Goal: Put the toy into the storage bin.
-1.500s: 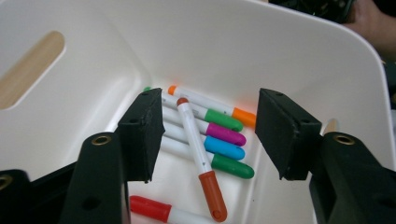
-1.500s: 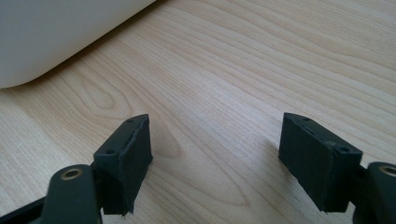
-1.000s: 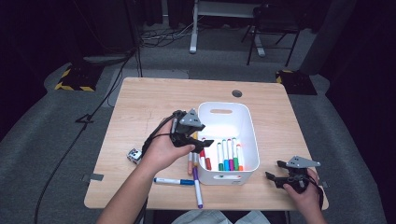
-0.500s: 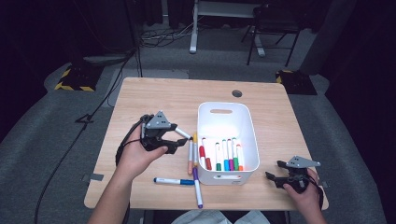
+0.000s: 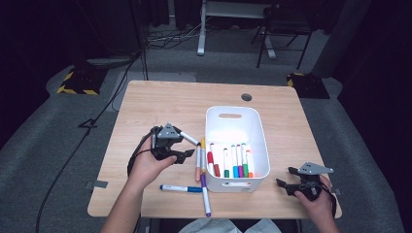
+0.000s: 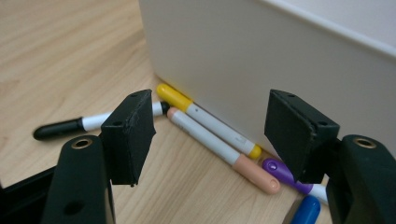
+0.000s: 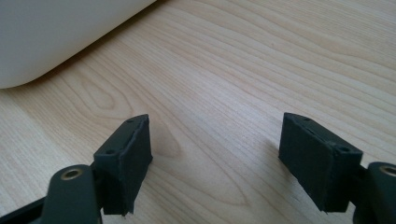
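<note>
Wooden surface (image 5: 170, 104) in a dark room, grey carpet around it, white bin (image 5: 260, 145) standing right of centre with several markers lying inside at its near end. Left gripper (image 5: 180, 148) low over the surface just left of the bin, its fingers (image 6: 130, 135) wide apart, having just been opening, nothing clamped between them. In the left gripper view they frame loose markers against the bin wall: yellow marker (image 6: 205, 119) touching the bin's base, peach marker (image 6: 224, 151) alongside it, black-capped marker (image 6: 74, 125) off to the left, purple marker (image 6: 285, 172) and blue marker (image 6: 306, 212) by the right finger. High view has the blue marker (image 5: 180, 188) lying crosswise near the front edge. Right gripper (image 5: 290, 177) rests on the surface right of the bin, fingers (image 7: 126, 158) spread wide over bare wood, holding nothing.
</note>
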Tool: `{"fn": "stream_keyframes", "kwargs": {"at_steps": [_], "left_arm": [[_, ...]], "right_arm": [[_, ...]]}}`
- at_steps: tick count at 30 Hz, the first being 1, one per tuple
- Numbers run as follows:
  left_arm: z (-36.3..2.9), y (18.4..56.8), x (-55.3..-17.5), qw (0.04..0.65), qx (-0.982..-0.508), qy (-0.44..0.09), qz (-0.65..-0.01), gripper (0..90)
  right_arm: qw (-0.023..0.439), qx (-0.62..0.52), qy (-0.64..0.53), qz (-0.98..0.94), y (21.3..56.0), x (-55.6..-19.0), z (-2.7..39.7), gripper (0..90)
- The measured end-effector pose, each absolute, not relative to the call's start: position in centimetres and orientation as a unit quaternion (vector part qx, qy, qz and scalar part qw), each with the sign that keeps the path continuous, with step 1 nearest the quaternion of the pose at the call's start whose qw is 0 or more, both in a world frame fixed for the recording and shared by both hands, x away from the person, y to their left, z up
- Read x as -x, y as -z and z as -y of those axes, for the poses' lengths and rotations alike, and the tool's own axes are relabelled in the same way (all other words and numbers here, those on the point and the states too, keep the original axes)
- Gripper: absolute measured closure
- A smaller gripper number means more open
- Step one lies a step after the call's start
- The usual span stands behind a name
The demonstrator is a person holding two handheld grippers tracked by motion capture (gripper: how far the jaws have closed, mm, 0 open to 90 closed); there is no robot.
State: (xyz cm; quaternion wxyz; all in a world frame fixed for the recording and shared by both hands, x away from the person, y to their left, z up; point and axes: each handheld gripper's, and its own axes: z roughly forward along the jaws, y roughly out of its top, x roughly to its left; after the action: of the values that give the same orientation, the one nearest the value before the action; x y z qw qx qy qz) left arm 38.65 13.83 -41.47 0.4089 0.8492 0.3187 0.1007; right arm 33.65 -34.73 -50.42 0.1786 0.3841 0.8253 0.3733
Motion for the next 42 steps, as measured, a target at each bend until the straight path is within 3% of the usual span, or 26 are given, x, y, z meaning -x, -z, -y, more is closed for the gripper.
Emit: {"fn": "stream_keyframes", "kwargs": {"at_steps": [17, 32, 42], "left_arm": [[-10.8, 46.9, -40.7, 0.359, -0.863, -0.082, -0.345, 33.3], [-10.1, 48.7, -41.3, 0.333, -0.868, -0.084, -0.359, 33.6], [-11.8, 48.6, -41.4, 0.302, -0.880, -0.091, -0.356, 57.7]], "right_arm": [[0.179, -0.384, -0.373, -0.825, 50.4, -33.7, 34.7, 25.6], [0.179, -0.384, -0.373, -0.825, 50.4, -33.7, 34.7, 25.6], [0.179, -0.384, -0.373, -0.825, 50.4, -33.7, 34.7, 25.6]]}}
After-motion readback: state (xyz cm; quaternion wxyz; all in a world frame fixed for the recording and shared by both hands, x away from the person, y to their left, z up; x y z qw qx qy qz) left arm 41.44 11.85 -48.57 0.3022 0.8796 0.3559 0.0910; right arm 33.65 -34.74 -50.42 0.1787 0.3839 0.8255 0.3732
